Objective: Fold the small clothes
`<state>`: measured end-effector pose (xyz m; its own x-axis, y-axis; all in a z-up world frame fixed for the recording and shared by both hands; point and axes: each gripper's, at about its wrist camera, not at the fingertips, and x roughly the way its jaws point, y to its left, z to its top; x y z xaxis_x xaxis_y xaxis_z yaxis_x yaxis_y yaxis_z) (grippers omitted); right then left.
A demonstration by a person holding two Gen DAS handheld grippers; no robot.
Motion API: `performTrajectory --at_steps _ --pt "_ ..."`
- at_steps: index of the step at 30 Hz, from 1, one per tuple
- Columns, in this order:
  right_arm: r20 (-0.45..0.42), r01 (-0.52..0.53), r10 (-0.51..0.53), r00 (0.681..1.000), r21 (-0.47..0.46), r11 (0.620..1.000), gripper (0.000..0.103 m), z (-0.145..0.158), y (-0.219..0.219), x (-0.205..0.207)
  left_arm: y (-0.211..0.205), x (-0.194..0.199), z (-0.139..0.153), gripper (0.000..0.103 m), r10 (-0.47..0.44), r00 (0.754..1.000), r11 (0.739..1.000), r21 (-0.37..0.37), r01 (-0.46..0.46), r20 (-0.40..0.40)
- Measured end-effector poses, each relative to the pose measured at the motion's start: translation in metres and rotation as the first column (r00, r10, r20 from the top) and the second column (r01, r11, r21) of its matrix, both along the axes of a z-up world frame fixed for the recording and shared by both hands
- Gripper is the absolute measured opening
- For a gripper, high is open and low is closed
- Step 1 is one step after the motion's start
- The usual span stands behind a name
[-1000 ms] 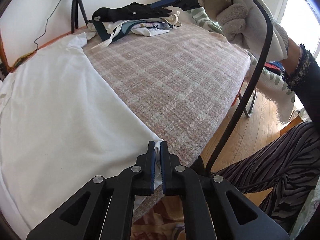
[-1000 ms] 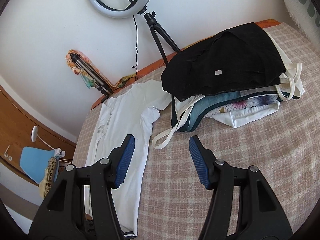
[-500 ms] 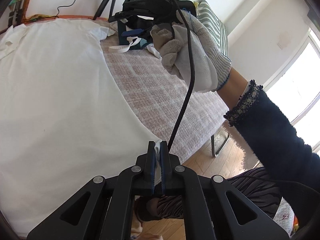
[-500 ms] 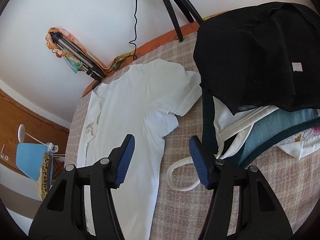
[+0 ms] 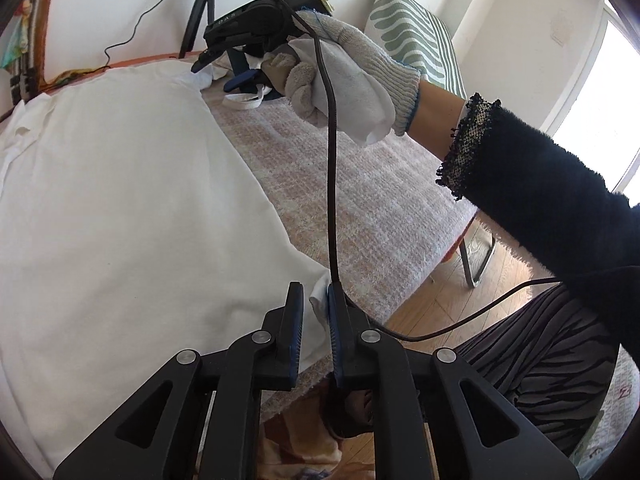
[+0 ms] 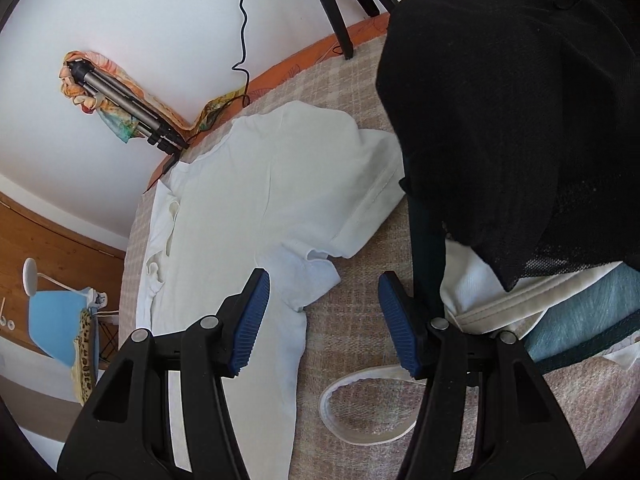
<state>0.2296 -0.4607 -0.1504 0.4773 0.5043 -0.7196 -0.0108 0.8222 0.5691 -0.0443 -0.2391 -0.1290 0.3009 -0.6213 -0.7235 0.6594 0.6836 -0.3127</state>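
A white T-shirt (image 5: 120,200) lies spread flat on the checked blanket (image 5: 360,200). Its near hem corner sits between the pads of my left gripper (image 5: 315,304), whose jaws are opening; a gap shows beside the cloth. In the right wrist view the same T-shirt (image 6: 260,184) shows its short sleeve and underarm. My right gripper (image 6: 324,292) hovers open just above that underarm edge, with nothing between its fingers. In the left wrist view a gloved hand (image 5: 344,80) holds the right gripper (image 5: 218,74) over the far end of the shirt.
A pile of clothes topped by a black garment (image 6: 500,120) lies right of the sleeve, with a white strap loop (image 6: 360,432) trailing out. A black cable (image 5: 332,160) hangs across. Tripods (image 6: 132,112) lean at the wall. The bed's edge drops to wooden floor (image 5: 440,300).
My left gripper's jaws have parted from their shut grip on the hem corner. The right gripper has come down and forward, closer to the shirt's sleeve.
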Motion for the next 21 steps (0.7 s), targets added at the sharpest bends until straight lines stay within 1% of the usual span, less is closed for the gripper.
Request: performTrajectory --at_steps 2,4,5,7,9,11,13,15,16,17,18,20,21 --pt "0.001 0.002 -0.002 1.000 0.017 1.000 0.060 0.000 -0.003 0.000 -0.002 -0.001 0.002 0.011 -0.007 1.000 1.000 -0.008 0.007 0.004" --pt "0.003 -0.002 0.002 1.000 0.006 1.000 0.060 0.000 -0.001 0.000 -0.005 -0.006 0.004 0.010 -0.034 0.999 0.999 0.003 0.034 0.034" --pt "0.005 -0.003 0.003 1.000 0.000 1.000 0.060 0.001 -0.001 -0.001 -0.006 -0.008 0.005 0.008 -0.053 0.998 0.999 -0.005 0.053 0.037" --pt "0.006 -0.001 0.001 1.000 -0.011 1.000 0.060 0.001 0.003 0.000 -0.008 -0.009 0.006 0.006 -0.063 0.998 0.998 -0.021 0.063 0.030" --pt "0.006 0.002 -0.002 1.000 -0.015 1.000 0.060 0.002 0.005 0.002 -0.006 -0.008 0.008 0.004 -0.054 0.999 0.997 -0.059 0.054 0.005" --pt "0.007 0.009 -0.009 1.000 -0.016 1.000 0.060 0.002 0.006 0.003 -0.001 -0.006 0.010 0.003 -0.037 0.999 0.993 -0.113 0.034 -0.022" --pt "0.014 0.014 -0.014 1.000 -0.022 1.000 0.060 0.002 0.008 0.006 0.004 -0.004 0.013 0.003 -0.019 0.999 0.989 -0.144 0.013 -0.040" --pt "0.020 0.012 -0.011 1.000 -0.031 0.999 0.058 0.003 0.012 0.008 0.009 -0.006 0.017 0.003 -0.005 0.999 0.986 -0.165 -0.002 -0.042" --pt "0.022 0.007 -0.006 1.000 -0.037 0.999 0.045 0.003 0.014 0.009 0.011 -0.008 0.019 0.003 0.005 0.999 0.985 -0.171 -0.012 -0.039" --pt "0.019 -0.002 0.003 1.000 -0.040 0.999 0.020 0.003 0.017 0.011 0.014 -0.009 0.020 0.003 0.015 0.999 0.984 -0.180 -0.022 -0.040" --pt "0.009 -0.011 0.012 1.000 -0.040 0.999 0.009 0.002 0.020 0.012 0.017 -0.010 0.021 0.003 0.023 0.999 0.981 -0.190 -0.031 -0.046" --pt "0.019 -0.009 0.010 1.000 -0.051 0.999 0.006 0.006 0.024 0.012 0.024 -0.010 0.022 0.003 0.047 0.998 0.979 -0.197 -0.055 -0.046" --pt "0.033 -0.011 0.013 0.999 -0.067 0.998 0.006 0.010 0.027 0.012 0.027 -0.011 0.022 0.003 0.059 0.997 0.978 -0.200 -0.067 -0.044"
